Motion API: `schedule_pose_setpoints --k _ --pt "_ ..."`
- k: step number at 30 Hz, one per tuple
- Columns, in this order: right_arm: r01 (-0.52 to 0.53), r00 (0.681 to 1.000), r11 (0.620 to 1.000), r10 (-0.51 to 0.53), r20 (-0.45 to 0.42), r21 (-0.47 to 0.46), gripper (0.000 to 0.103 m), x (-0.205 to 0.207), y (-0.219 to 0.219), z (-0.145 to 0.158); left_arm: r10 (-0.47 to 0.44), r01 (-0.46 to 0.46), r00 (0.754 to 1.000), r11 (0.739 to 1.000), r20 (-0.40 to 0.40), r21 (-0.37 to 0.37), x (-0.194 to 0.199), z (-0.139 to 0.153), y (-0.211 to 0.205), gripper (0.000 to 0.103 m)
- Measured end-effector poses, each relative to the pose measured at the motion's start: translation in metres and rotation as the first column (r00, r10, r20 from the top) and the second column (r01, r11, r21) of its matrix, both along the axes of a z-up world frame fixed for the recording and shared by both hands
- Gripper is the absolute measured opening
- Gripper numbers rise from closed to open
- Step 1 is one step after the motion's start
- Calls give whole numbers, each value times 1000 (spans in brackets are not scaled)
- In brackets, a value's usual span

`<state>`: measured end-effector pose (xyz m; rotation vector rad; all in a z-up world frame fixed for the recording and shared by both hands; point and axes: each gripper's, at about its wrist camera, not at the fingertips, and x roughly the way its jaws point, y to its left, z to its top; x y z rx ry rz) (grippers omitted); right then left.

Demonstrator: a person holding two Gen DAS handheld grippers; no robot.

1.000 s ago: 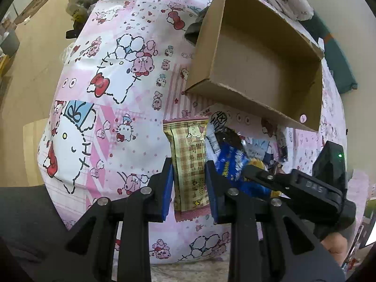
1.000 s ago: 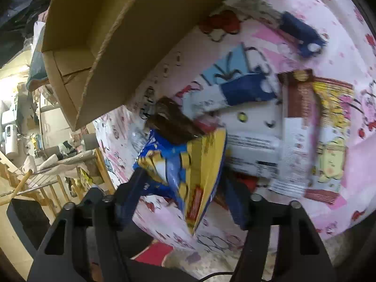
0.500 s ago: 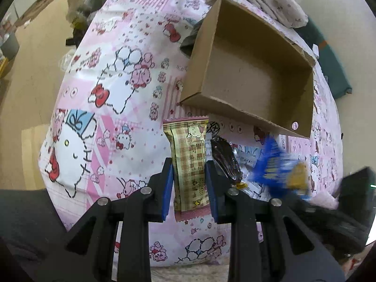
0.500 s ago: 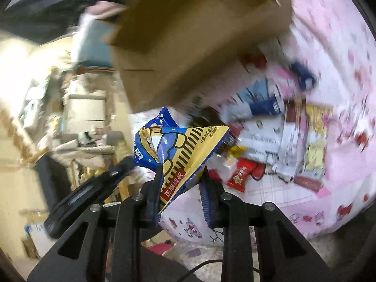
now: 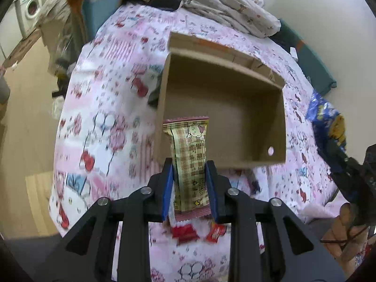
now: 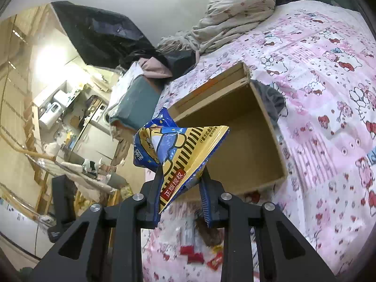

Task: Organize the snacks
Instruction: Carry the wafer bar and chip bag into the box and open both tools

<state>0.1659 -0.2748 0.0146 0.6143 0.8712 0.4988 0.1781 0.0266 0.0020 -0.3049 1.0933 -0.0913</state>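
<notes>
The beige checked snack packet stands upright between the blue pads of the left gripper, which is clamped on its lower half; its crimped pink top edge shows against the near left corner of the open cardboard box. The blue-and-yellow snack bag is pinched by its lower corner in the right gripper, whose jaws closed on it within the last second and now press its crumpled foil; the bag fans up and left across the box in the right wrist view, covering its near left corner. In the left wrist view the same bag hangs at the right edge, beyond the box's right wall, with the person's hand below it. The box lies on a pink cartoon-print bedspread, and a dark grey cloth pokes out from behind its far side. Small red-wrapped sweets lie loose on the bedspread in front of the box. A crumpled pale blanket is heaped at the bed's far end, well apart from the box, with a teal cushion beside it.
</notes>
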Motion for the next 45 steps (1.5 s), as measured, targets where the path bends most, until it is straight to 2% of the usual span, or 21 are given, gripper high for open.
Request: schedule_pose_setpoints --k 7,8,9,12,15,18,24,26,30,31,33,34,35,39,45 --pt "-19 999 999 17 -41 -45 29 44 9 -13 -53 50 998 996 38 70 58 1 -17 23" --pt "-24 998 998 22 -51 -54 29 49 12 -18 -53 50 998 996 38 74 64 -3 -18 23" --pt "-29 998 998 26 -57 -62 29 51 15 -23 -60 58 998 997 33 46 71 -10 -20 23" --pt "-56 996 991 48 -73 -118 29 57 24 -44 -76 77 997 997 20 -29 74 -29 -23 23" --pt "-86 988 980 61 -140 -179 29 61 34 -65 -93 93 996 996 1 1 76 -45 -32 23" --pt "-131 978 960 83 -194 -248 29 66 44 -80 -95 93 995 994 -22 -51 79 -60 -34 23" --pt "-178 966 947 116 -232 -267 29 66 51 -91 -152 153 988 988 -25 28 85 -70 -52 23" --pt "-185 966 948 127 -226 -259 29 66 52 -90 -153 154 988 987 -24 41 84 -69 -54 23" --pt "-178 975 938 126 -185 -299 32 66 55 -85 -151 151 988 988 -7 42 84 -65 -55 24" --pt "-172 976 937 120 -183 -304 35 67 54 -84 -148 148 989 988 -6 51 85 -64 -54 26" --pt "-155 978 936 100 -183 -315 59 67 52 -84 -138 139 990 988 -15 75 86 -66 -52 47" --pt "-134 982 936 80 -173 -325 81 66 50 -83 -131 132 991 988 -21 79 86 -66 -51 67" --pt "-106 987 934 56 -152 -342 88 65 48 -80 -123 124 992 989 -16 77 85 -65 -50 80" --pt "-93 992 935 56 -117 -342 88 63 44 -72 -125 123 992 989 18 87 83 -58 -50 82" --pt "-76 993 944 41 -114 -322 88 65 41 -69 -114 111 993 989 31 100 80 -54 -49 82"
